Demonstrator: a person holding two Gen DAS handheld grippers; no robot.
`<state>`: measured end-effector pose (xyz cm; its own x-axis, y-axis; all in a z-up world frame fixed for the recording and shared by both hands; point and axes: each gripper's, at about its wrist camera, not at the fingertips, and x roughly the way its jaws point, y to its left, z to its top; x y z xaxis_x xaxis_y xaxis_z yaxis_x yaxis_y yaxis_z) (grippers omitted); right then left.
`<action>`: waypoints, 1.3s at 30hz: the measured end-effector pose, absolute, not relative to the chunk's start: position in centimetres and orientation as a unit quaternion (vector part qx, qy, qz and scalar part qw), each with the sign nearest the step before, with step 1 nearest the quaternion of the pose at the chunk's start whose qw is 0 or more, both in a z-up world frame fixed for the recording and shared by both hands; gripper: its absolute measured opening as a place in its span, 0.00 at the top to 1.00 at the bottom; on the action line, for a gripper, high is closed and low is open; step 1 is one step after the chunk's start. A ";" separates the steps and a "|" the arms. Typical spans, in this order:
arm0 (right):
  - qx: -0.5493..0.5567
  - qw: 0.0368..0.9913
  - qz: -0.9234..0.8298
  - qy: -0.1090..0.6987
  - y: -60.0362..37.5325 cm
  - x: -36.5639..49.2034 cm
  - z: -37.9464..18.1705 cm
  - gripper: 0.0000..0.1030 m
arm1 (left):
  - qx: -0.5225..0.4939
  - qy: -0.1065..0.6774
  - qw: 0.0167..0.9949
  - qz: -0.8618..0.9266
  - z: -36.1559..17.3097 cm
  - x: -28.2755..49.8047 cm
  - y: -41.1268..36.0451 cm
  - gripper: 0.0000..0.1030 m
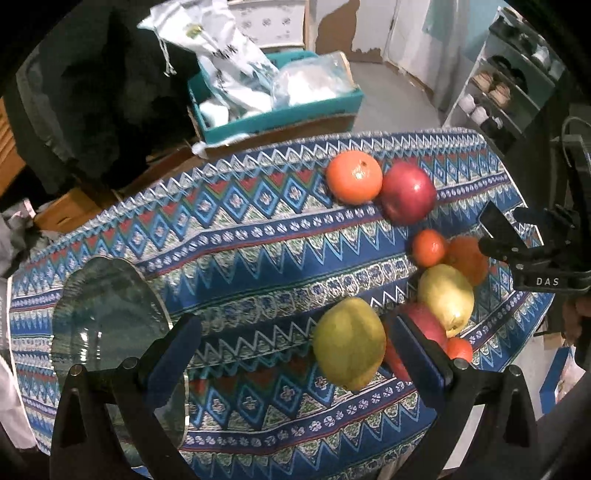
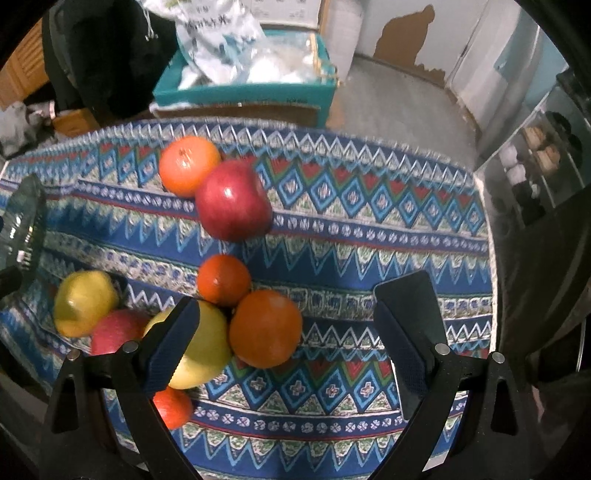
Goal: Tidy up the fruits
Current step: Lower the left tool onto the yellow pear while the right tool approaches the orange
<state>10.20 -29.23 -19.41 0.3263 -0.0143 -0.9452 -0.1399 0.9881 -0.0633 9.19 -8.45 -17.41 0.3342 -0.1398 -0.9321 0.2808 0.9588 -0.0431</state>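
Patterned cloth point(image 1: 258, 236) bearing scattered fruit and a glass plate point(image 1: 107, 314). Left gripper point(image 1: 295, 354) spread wide beside a pear point(image 1: 349, 343). Right gripper point(image 2: 291, 332) likewise agape, above an orange point(image 2: 265, 328).

The letters "DAS" are printed in white on the black body of the right gripper point(image 1: 496, 236), seen in the left wrist view. Dark characters are printed on the white bag point(image 2: 218, 27) in the teal box point(image 2: 243, 92), but they are too blurred to be read.
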 end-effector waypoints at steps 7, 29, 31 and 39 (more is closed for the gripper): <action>-0.048 0.785 0.042 0.616 -30.1 11.0 -22.9 0.19 | 0.056 0.585 0.798 -0.134 -19.6 9.7 -9.2 0.00; 0.001 0.751 0.080 0.656 -29.5 11.6 -26.4 0.45 | 0.023 0.636 0.755 -0.160 -22.9 8.9 -8.2 0.05; -0.004 0.750 0.077 0.657 -29.7 11.0 -25.8 0.45 | 0.025 0.636 0.754 -0.162 -22.9 8.8 -8.3 0.05; -0.008 0.749 0.077 0.658 -29.5 10.1 -25.6 0.45 | 0.045 0.636 0.751 -0.172 -23.0 8.3 -9.1 0.06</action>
<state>10.08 -29.46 -25.58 0.1225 0.1051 -0.9869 -0.1268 0.9879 0.0894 8.29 -9.06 -22.98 0.1314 -0.2011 -0.9707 0.3157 0.9367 -0.1514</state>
